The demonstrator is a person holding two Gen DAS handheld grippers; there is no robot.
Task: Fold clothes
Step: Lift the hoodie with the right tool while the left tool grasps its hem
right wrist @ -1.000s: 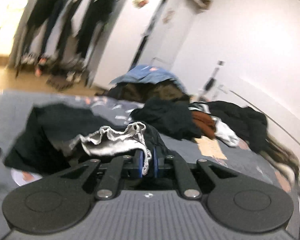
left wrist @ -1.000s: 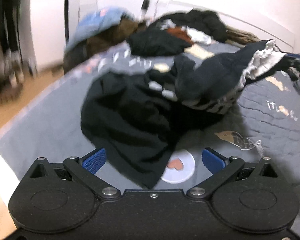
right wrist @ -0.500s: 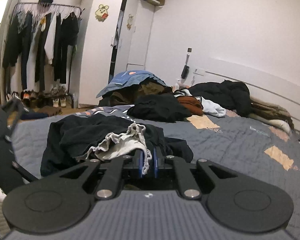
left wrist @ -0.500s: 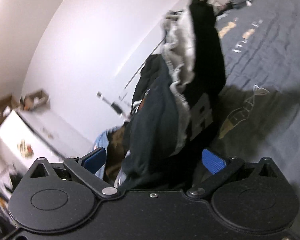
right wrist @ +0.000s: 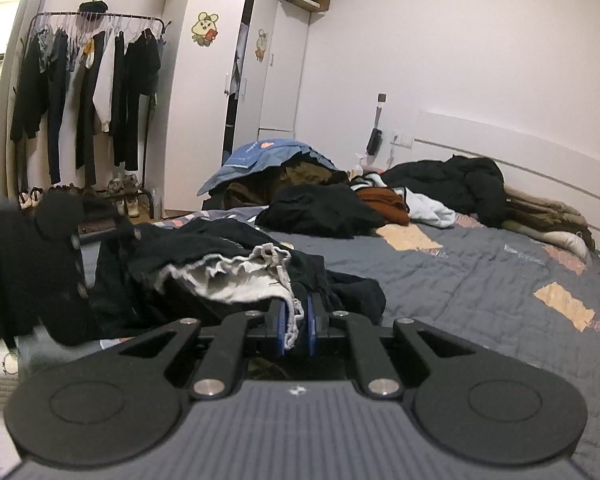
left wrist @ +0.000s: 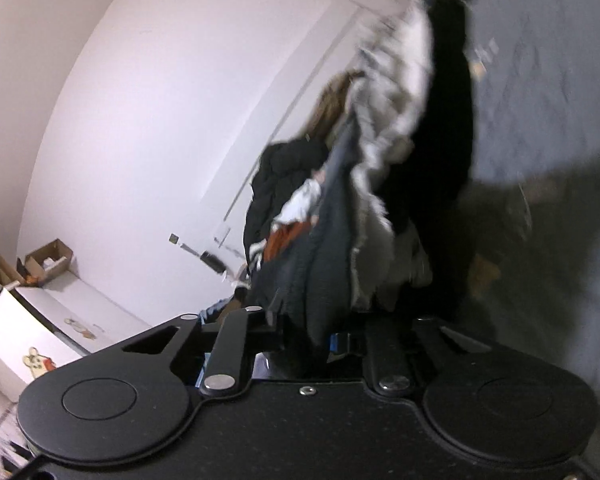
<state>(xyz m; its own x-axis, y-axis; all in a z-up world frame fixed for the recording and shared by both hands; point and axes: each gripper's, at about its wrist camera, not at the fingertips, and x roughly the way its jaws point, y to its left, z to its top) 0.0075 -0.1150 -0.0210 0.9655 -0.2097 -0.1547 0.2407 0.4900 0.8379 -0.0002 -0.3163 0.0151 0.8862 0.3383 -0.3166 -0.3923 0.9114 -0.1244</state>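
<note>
A dark garment with a pale grey ribbed waistband (right wrist: 236, 280) is stretched between the two tools above the grey quilted bed (right wrist: 480, 280), its bulk sagging onto the quilt toward the bed's near left edge. The right hand-held gripper (right wrist: 294, 326) has its blue pads pressed together on the waistband's frayed pale edge, a cord end dangling between them. The left hand-held gripper (left wrist: 312, 340) is tilted on its side and pinches the dark fabric (left wrist: 328, 264), which runs up and away from it with the pale lining showing along one fold; its pads are mostly buried in cloth. In the right wrist view the left tool's black body (right wrist: 32, 268) appears at the left frame edge, just beside the garment. Toward the head end of the bed lies a heap of other clothes (right wrist: 324, 208), black, rust and white, with a blue piece on top. Beyond the bed stand a white wardrobe (right wrist: 228, 80) and a clothes rack (right wrist: 92, 92) hung with dark garments.
</note>
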